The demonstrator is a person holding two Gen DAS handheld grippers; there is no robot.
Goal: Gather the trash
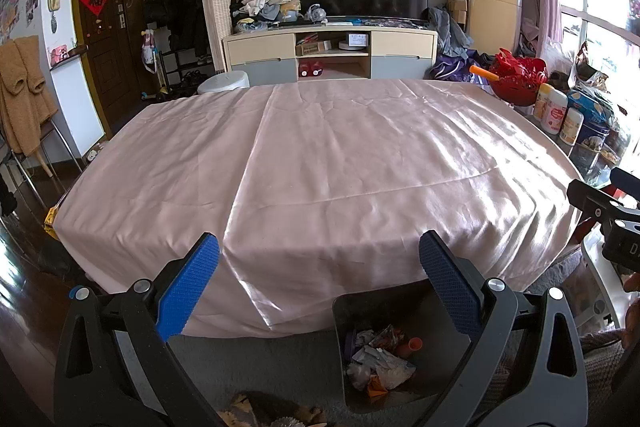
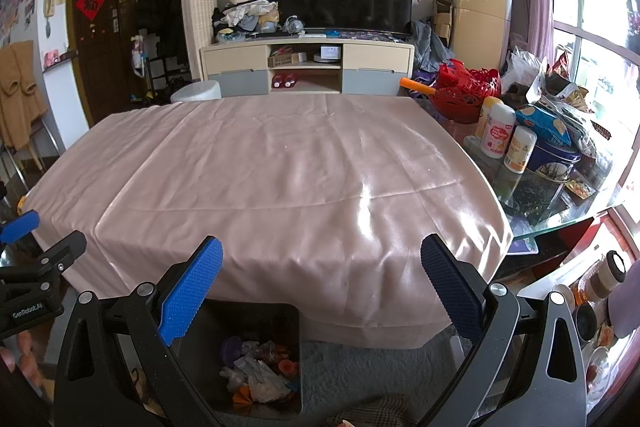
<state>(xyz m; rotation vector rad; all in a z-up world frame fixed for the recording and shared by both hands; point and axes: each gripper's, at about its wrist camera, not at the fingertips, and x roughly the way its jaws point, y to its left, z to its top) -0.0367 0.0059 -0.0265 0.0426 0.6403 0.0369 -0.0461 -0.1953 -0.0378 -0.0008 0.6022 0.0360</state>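
A dark bin point(image 1: 348, 311) stands on the grey carpet against the table's near edge, holding crumpled paper, wrappers and an orange cap point(image 1: 414, 345). It also shows in the right wrist view point(image 2: 288, 315) with the same trash point(image 2: 260, 373). My left gripper point(image 1: 320, 279) is open and empty, held above the bin and in front of the table. My right gripper point(image 2: 322, 281) is open and empty, also above the bin. The table wears a pink cloth point(image 1: 320, 155), with no trash seen on it.
A red basket point(image 2: 468, 91), bottles point(image 2: 498, 133) and bags crowd the glass table end at the right. A TV cabinet point(image 1: 328, 55) stands behind the table. A white stool point(image 1: 224, 83) stands at the far left corner. The right gripper's body point(image 1: 608, 211) shows at the left view's edge.
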